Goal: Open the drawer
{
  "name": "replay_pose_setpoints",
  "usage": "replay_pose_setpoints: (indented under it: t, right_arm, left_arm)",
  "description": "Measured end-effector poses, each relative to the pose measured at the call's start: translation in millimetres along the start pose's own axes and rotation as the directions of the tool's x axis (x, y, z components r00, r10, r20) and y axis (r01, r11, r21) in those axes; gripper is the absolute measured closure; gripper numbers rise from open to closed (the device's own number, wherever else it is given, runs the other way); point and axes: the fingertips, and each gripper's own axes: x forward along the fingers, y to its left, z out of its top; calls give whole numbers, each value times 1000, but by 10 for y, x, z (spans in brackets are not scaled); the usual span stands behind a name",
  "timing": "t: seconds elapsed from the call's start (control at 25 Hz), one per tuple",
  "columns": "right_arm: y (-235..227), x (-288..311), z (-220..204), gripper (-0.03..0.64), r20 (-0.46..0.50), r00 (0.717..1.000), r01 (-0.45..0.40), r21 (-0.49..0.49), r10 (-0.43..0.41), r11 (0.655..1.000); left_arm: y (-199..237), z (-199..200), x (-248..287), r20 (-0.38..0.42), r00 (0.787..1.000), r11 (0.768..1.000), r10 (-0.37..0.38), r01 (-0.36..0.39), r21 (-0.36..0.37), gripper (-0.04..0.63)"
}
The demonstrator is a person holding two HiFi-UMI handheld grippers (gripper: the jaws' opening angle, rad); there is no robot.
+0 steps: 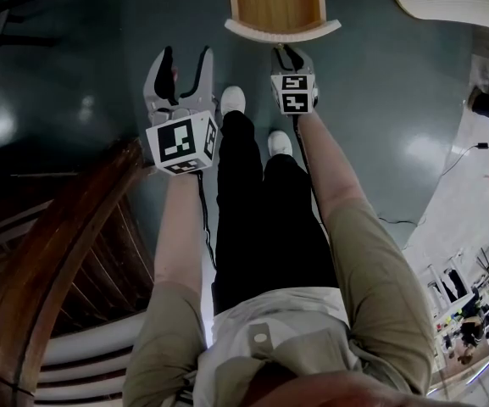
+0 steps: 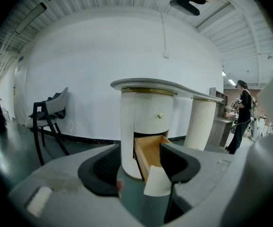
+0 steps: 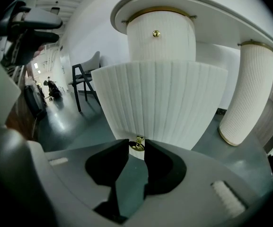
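Note:
The lower drawer (image 1: 278, 2) of a white fluted desk pedestal (image 2: 127, 126) stands pulled out, its bare wooden inside (image 2: 151, 151) showing. In the right gripper view its curved fluted front (image 3: 160, 103) fills the middle, with a small brass knob (image 3: 137, 144) at its lower edge. My right gripper (image 3: 136, 148) is shut on that knob, both dark jaws pressed against it. My left gripper (image 1: 185, 68) hangs in the air left of the drawer, open with nothing between its jaws. An upper drawer with its own brass knob (image 3: 156, 33) stays closed.
A second fluted desk leg (image 3: 245, 93) stands to the right. A dark chair (image 2: 48, 115) sits at the wall on the left, and a person (image 2: 242, 112) stands far right. A curved wooden rail (image 1: 49, 253) lies beside my left arm. My white shoes (image 1: 232, 100) stand just below the drawer.

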Motion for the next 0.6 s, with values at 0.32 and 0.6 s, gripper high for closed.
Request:
replay_pose_setpoints:
  t: [0.32, 0.6]
  right_arm:
    - [-9, 7, -2, 509, 7, 1000, -1, 6, 1, 1000]
    - [4, -13, 20, 500, 16, 1000, 12, 29, -12, 1000]
  left_arm:
    - [-36, -1, -28, 3, 1000, 1000, 4, -4, 1, 322]
    - [-59, 55, -48, 14, 1000, 1000, 4, -4, 4, 322]
